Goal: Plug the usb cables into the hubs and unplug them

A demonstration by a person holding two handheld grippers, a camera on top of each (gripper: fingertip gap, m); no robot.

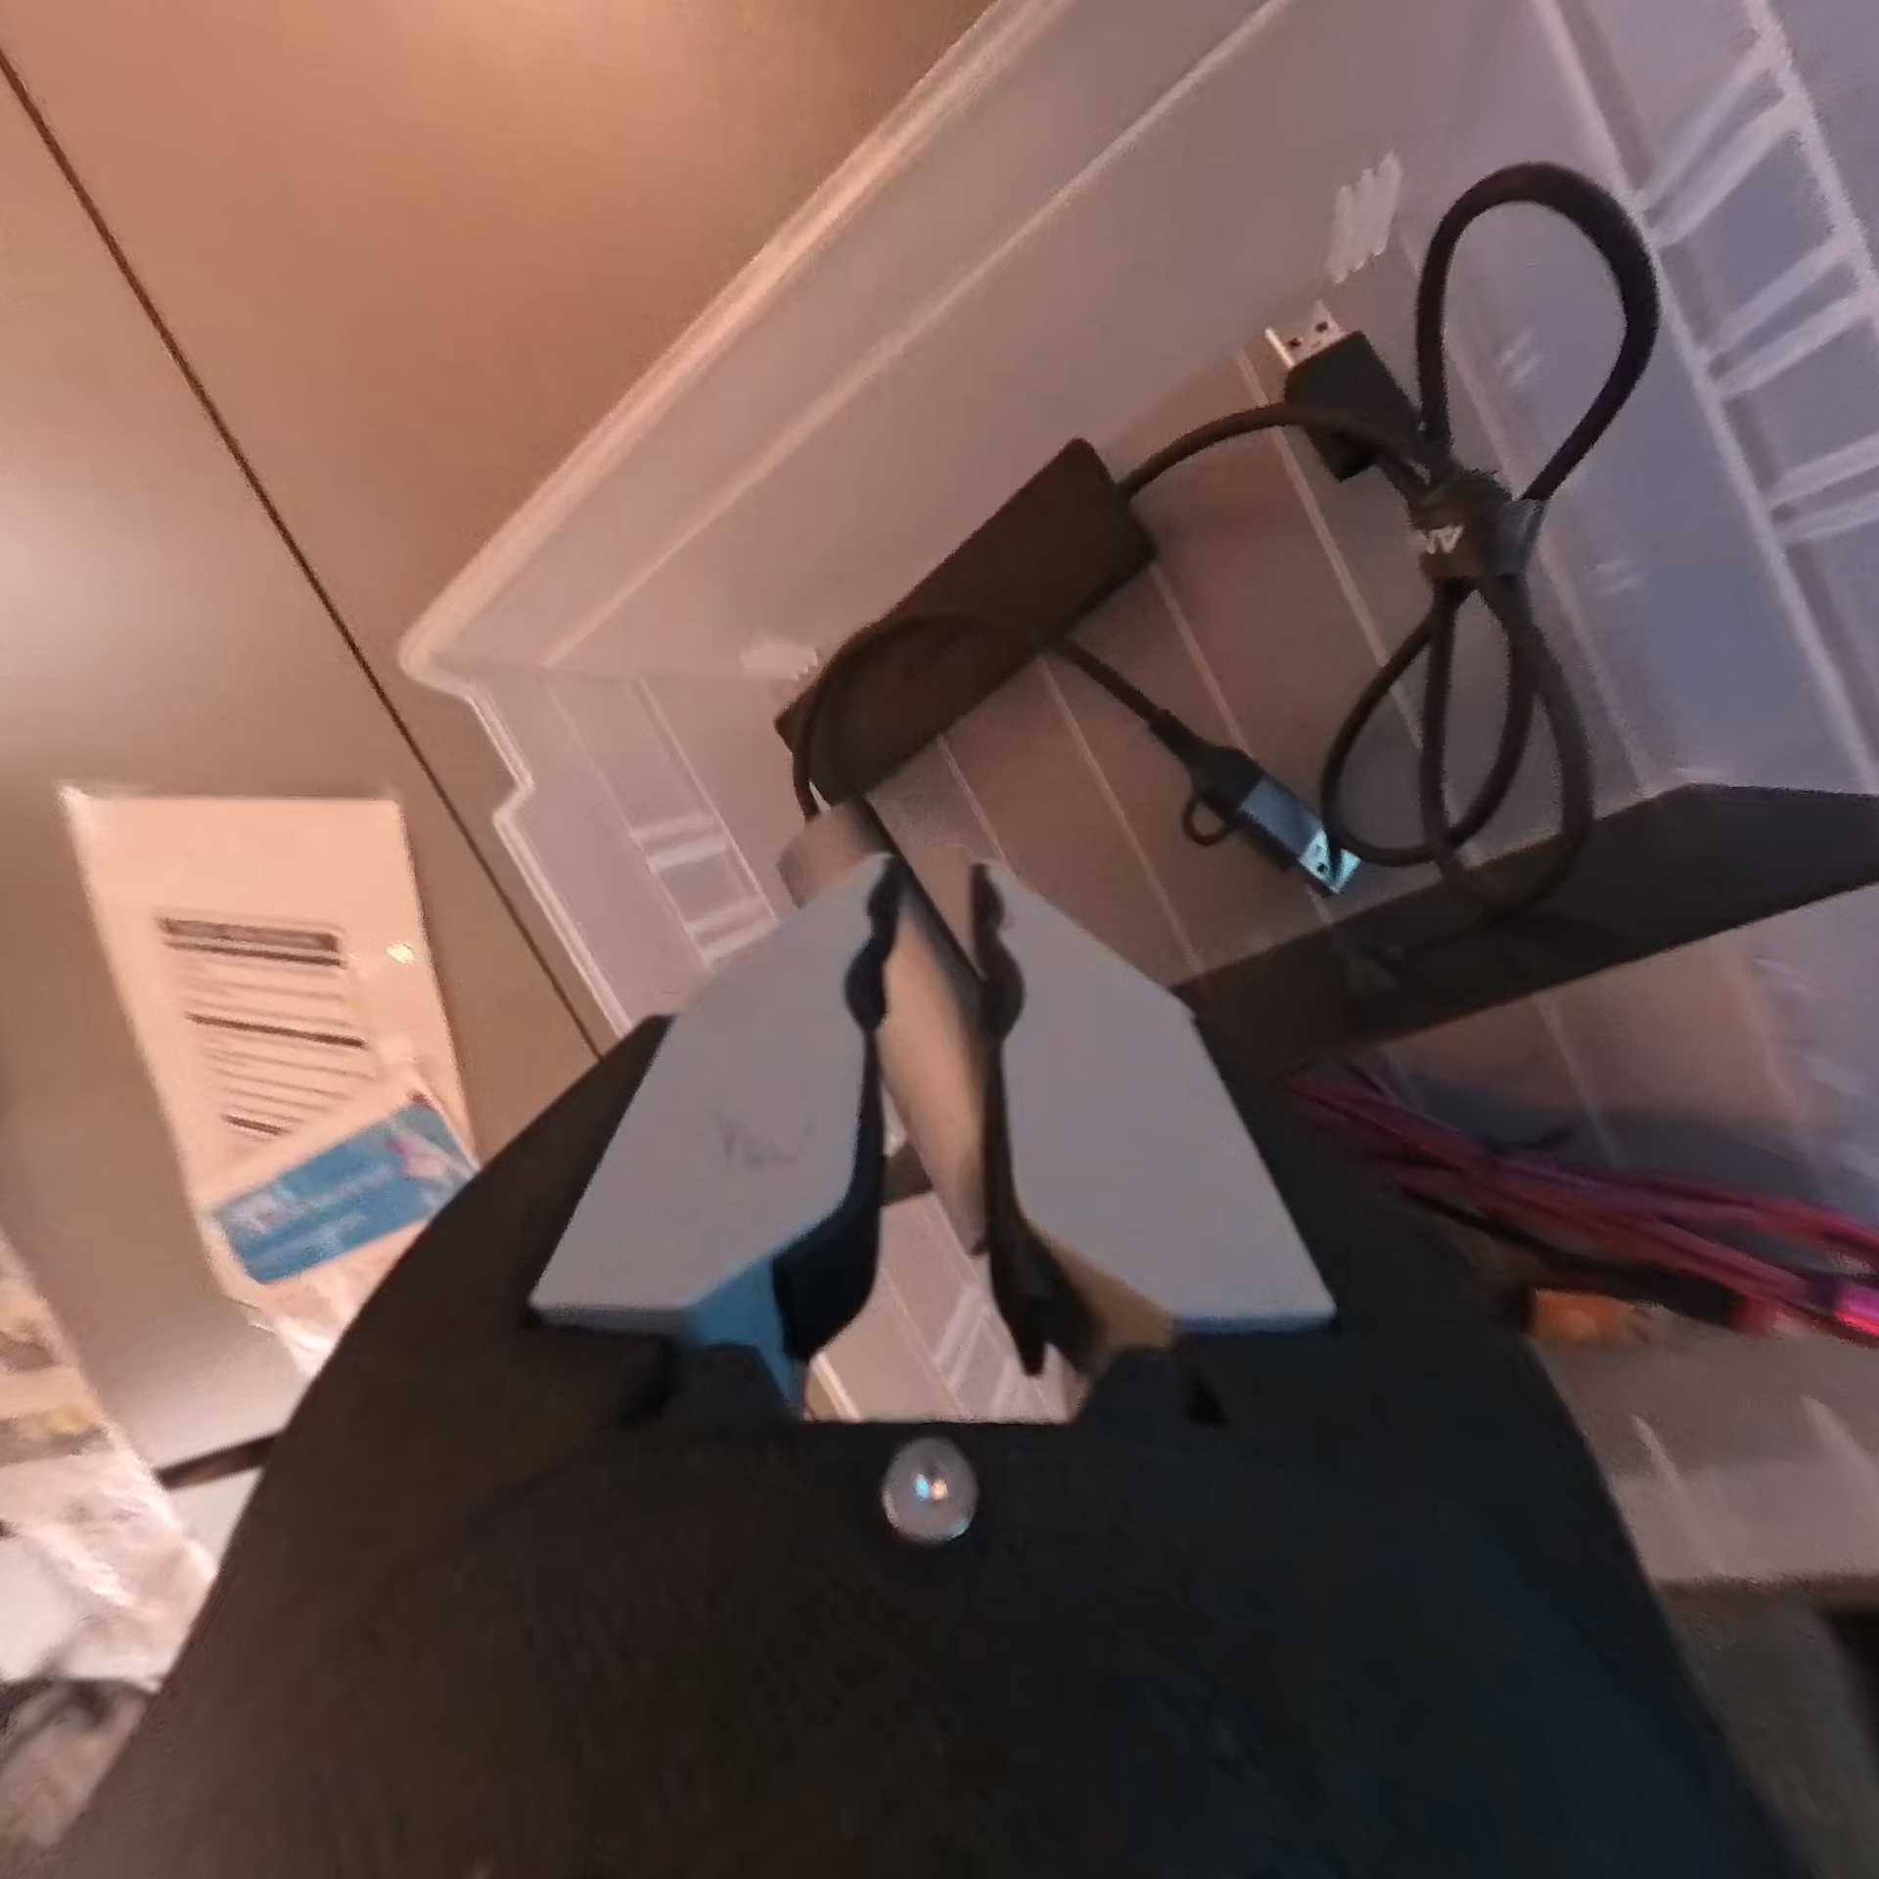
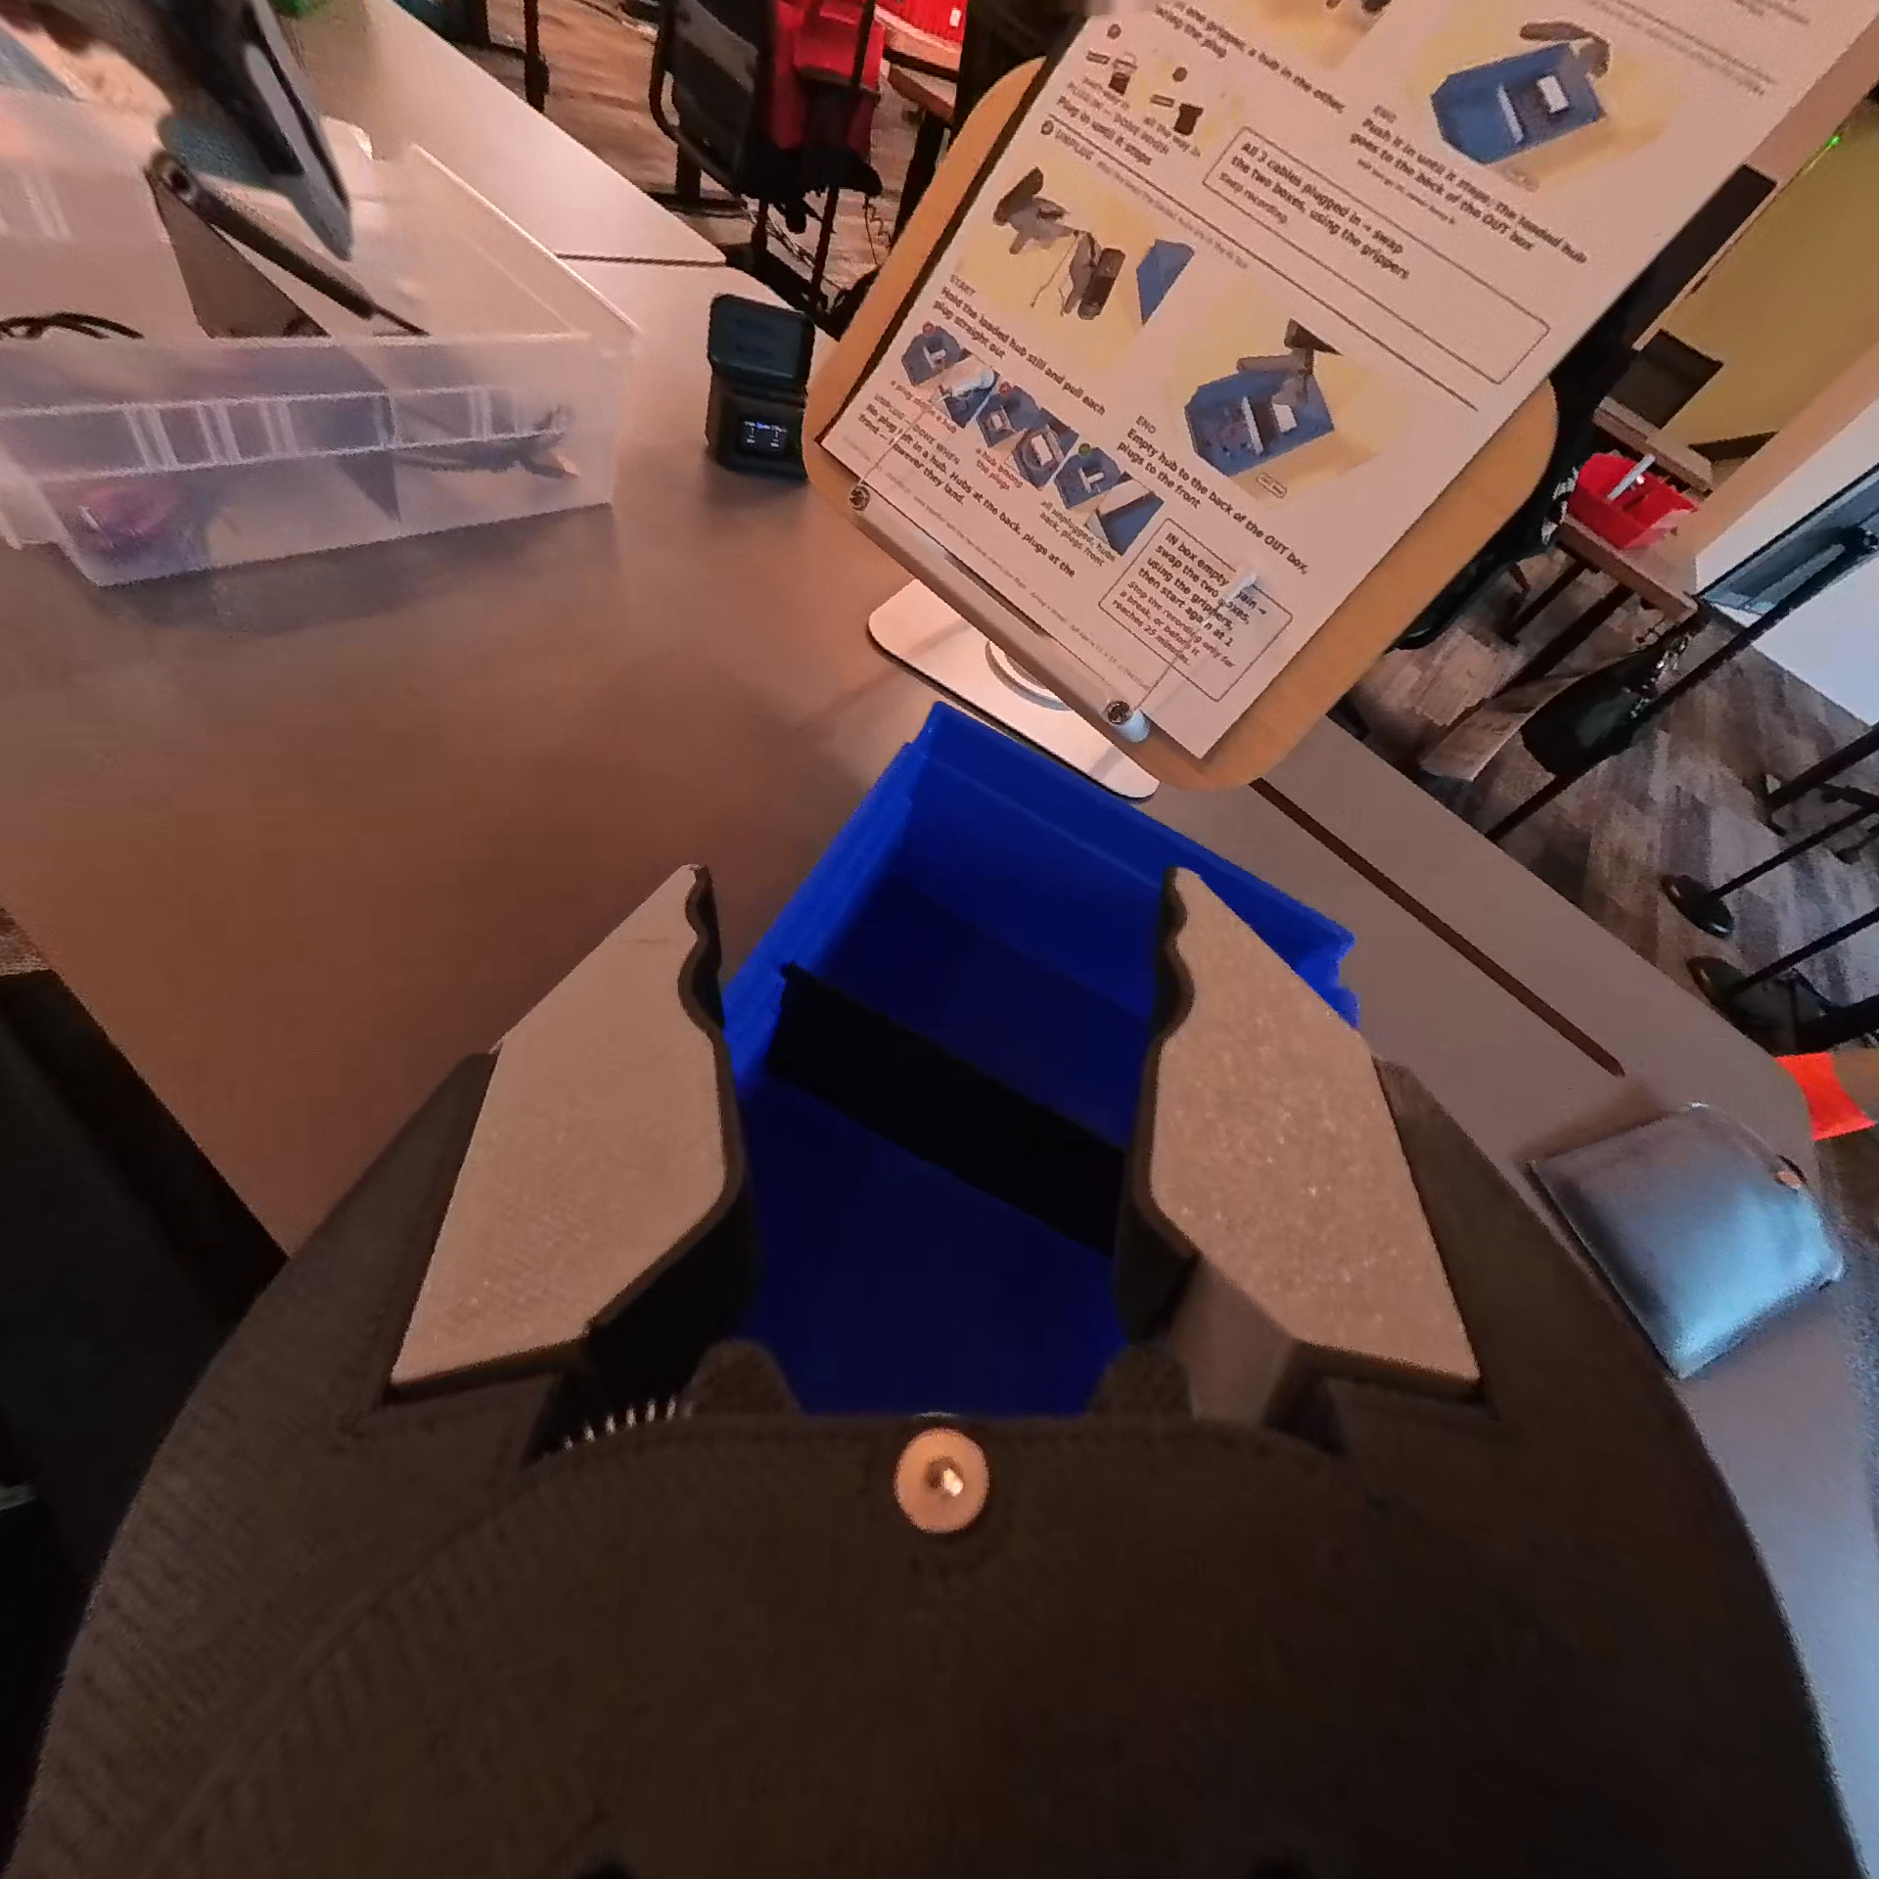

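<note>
My left gripper (image 1: pixel 935 880) is shut on a flat grey hub (image 1: pixel 930 1017), pinched edge-on between the pads above a clear plastic box (image 1: pixel 712 407). In the box lie a black hub (image 1: pixel 976 600), a tied black cable bundle (image 1: pixel 1505 529) and a silver USB plug (image 1: pixel 1312 844). The right wrist view shows the left gripper (image 2: pixel 264 153) far off at top left with the grey slab over the clear box (image 2: pixel 305 488). My right gripper (image 2: pixel 935 895) is open and empty above a blue bin (image 2: pixel 1251 915) with a black strip (image 2: pixel 946 1108) across its inside.
An instruction sheet on a stand (image 2: pixel 1200 336) rises behind the blue bin. A small black device (image 2: pixel 758 386) stands near the clear box. A grey pouch (image 2: pixel 1698 1230) lies at the right by the table edge. Red cables (image 1: pixel 1627 1200) lie in the box beyond a black divider (image 1: pixel 1525 915). Spacing between my two grippers at the tips: around 55 centimetres. From my left tips it is roughly 9 centimetres to the silver USB plug (image 1: pixel 1312 844); from my right, 50 centimetres.
</note>
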